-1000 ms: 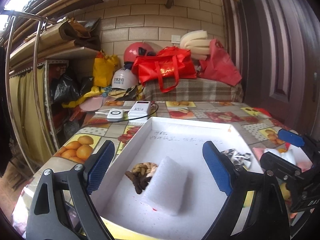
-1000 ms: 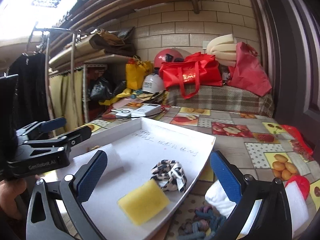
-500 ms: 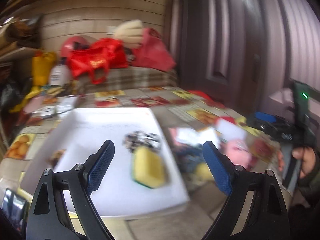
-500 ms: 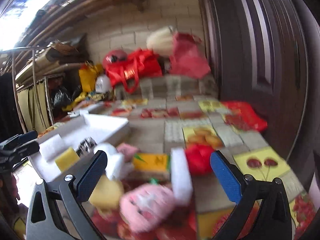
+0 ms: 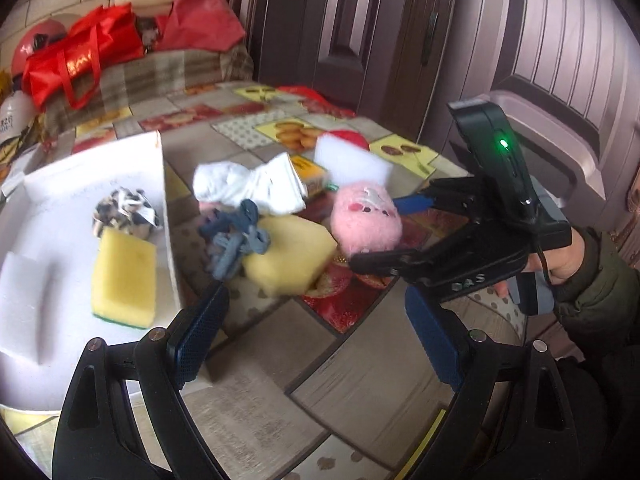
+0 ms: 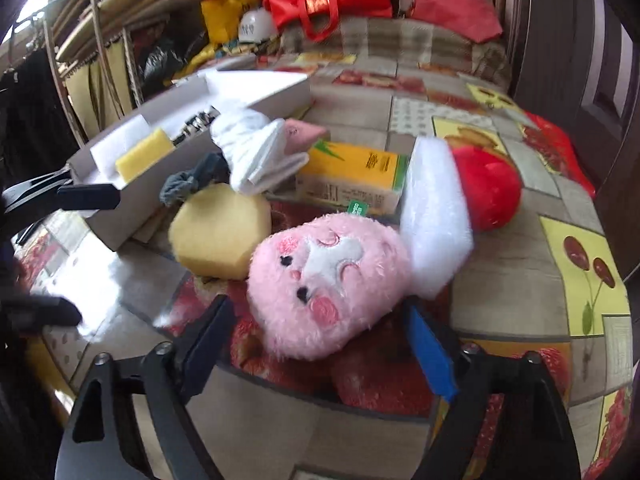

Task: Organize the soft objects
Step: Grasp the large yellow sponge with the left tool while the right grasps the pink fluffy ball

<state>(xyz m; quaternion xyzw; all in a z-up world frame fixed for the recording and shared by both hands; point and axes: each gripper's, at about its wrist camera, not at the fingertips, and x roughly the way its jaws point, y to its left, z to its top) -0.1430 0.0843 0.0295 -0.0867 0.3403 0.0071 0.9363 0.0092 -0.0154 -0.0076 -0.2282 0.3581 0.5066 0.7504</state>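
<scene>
Now the right gripper (image 6: 320, 344), jaws just narrowing yet not gripping, straddles the fluffy pink plush toy (image 6: 324, 288) at centre frame on the worktop (image 6: 516, 264), presumably bound for the white cardboard tray (image 5: 160, 184); the left gripper (image 5: 316, 344) hangs wide, empty.

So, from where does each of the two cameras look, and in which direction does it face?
Left wrist: on the left gripper, jaws open, tilted down at the table; it sees the white tray, the blue rope knot and, at right, the right gripper with a hand and sleeve.
Right wrist: on the right gripper, facing down at the pink plush, which lies between its just-narrowing jaws, unpressed; the left gripper shows at left.
Shared: plush, tray, round yellow sponge.
</scene>
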